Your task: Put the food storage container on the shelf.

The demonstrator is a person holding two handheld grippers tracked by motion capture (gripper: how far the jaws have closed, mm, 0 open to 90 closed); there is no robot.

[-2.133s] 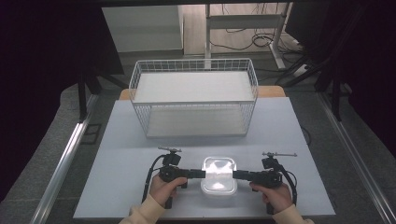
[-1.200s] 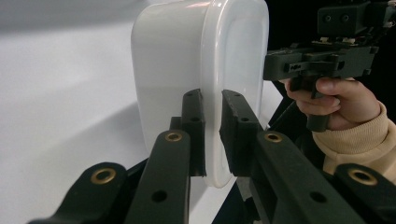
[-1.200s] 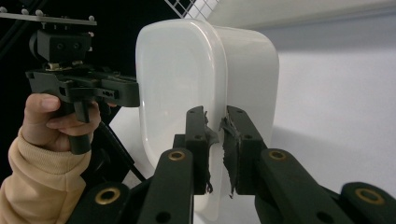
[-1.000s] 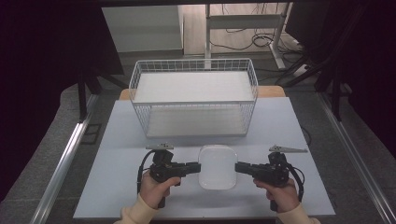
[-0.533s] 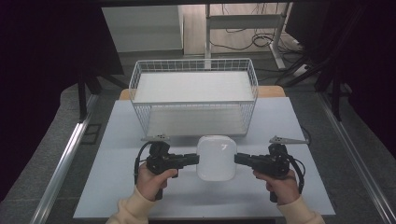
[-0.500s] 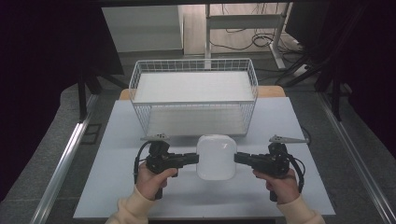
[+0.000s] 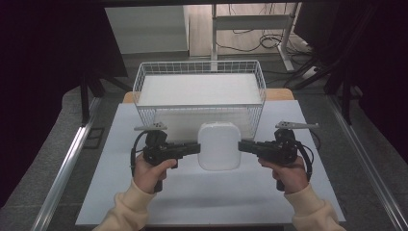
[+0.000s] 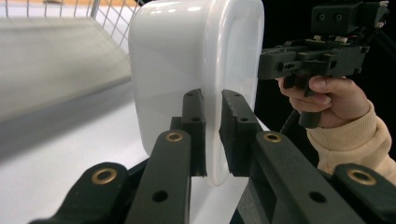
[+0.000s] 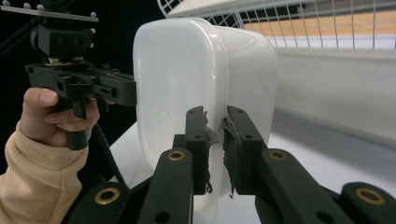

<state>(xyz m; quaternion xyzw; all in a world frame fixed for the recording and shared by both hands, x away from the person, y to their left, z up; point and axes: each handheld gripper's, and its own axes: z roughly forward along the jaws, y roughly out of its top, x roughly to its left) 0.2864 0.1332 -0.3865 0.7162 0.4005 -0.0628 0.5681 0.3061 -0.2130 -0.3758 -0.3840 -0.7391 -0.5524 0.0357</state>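
Presently, findings as observed:
Container: white plastic container (image 7: 219, 146), rounded corners, held clear of the counter (image 7: 192, 202) between the two grippers, just in front of the wire basket (image 7: 199, 91); bottom faces up in the high view.
Left gripper: left gripper (image 8: 212, 140) clenched on the container's rim, one jaw on each side of the flange, as seen in the left gripper view; held by the left hand (image 7: 151, 174).
Right gripper: right gripper (image 9: 215, 151) grasping the opposite rim likewise; pads (image 9: 229, 140) look worn and frayed; held by the right hand (image 7: 288, 175).
Wire basket: white, rectangular, at the far side of the counter, pale flat floor.
Counter: white surface, dark surroundings.
Sleeves: cream-coloured sleeves (image 7: 308, 211) on both forearms.
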